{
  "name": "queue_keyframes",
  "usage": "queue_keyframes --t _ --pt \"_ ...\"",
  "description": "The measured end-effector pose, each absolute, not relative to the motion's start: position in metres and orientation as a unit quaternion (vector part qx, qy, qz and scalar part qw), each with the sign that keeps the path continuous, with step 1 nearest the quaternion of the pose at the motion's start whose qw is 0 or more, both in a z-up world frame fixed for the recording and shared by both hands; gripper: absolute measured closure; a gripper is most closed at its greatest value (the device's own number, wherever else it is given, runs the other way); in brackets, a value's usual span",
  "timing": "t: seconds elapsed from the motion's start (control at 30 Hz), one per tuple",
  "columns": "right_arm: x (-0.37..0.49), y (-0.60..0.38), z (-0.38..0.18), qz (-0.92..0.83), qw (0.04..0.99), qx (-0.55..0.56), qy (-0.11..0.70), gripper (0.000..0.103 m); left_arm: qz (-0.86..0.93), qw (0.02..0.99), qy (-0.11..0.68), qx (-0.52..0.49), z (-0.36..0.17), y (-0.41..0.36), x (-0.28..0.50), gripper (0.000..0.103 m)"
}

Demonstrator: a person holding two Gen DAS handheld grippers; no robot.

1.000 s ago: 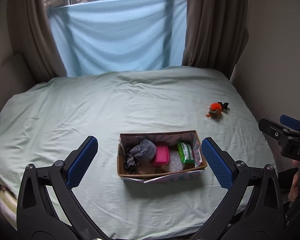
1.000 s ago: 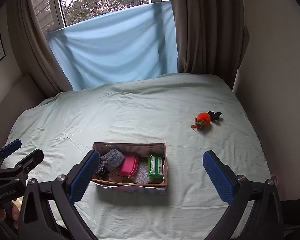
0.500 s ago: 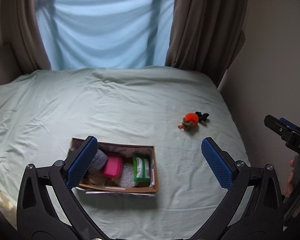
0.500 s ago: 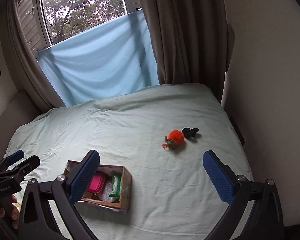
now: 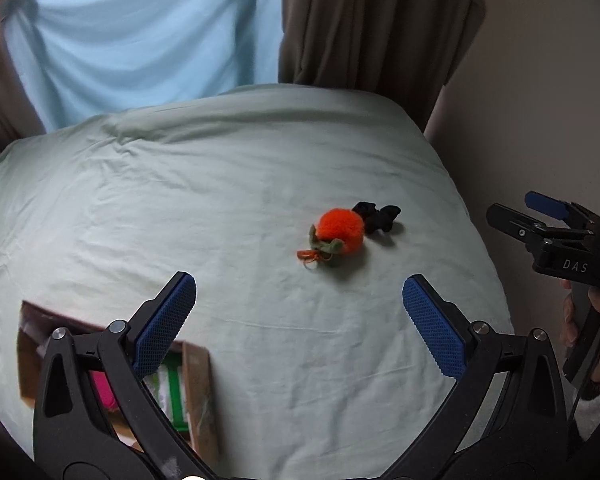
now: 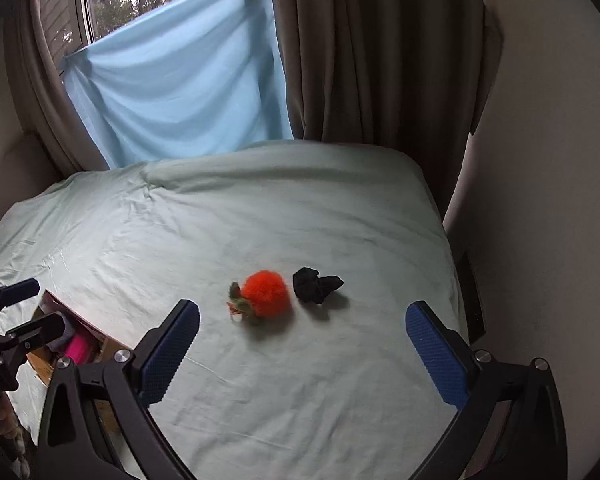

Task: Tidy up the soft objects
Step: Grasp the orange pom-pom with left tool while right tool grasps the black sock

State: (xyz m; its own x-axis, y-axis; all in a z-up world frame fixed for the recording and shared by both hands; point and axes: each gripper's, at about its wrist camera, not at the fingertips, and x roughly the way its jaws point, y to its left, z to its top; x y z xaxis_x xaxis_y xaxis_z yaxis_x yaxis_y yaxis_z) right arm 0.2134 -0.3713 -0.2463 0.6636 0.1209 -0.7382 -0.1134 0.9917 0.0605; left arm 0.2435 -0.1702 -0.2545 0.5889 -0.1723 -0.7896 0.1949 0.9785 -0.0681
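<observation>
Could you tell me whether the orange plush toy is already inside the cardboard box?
No, the orange plush toy lies on the bedsheet, well apart from the cardboard box.

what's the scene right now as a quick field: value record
surface: bed sheet, pale green
loose items: orange plush beside black scrunchie, apart in the right wrist view
container: cardboard box at lower left, holding a pink item and a green pack
left gripper: open, empty
right gripper: open, empty, facing the plush
backdrop: blue cloth, brown curtain
</observation>
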Motion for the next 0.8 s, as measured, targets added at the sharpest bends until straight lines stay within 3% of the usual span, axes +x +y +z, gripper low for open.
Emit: queue_keyframes --t 0.5,0.7,0.8 --pt "0.345 -0.392 -0.421 0.130 0.881 -0.025 0.455 0.001 -0.136 0.855 0.482 0.136 -0.430 -0.266 0.372 0.000" --pt "0.362 -0.384 -0.451 0.141 0.878 -0.015 0.457 0.005 -0.149 0.850 0.481 0.156 -0.461 -0.277 0.388 0.001" --pt "0.370 -0.377 -0.457 0.154 0.879 -0.024 0.450 0.016 -0.162 0.843 0.482 0.176 -0.474 -0.285 0.396 0.005"
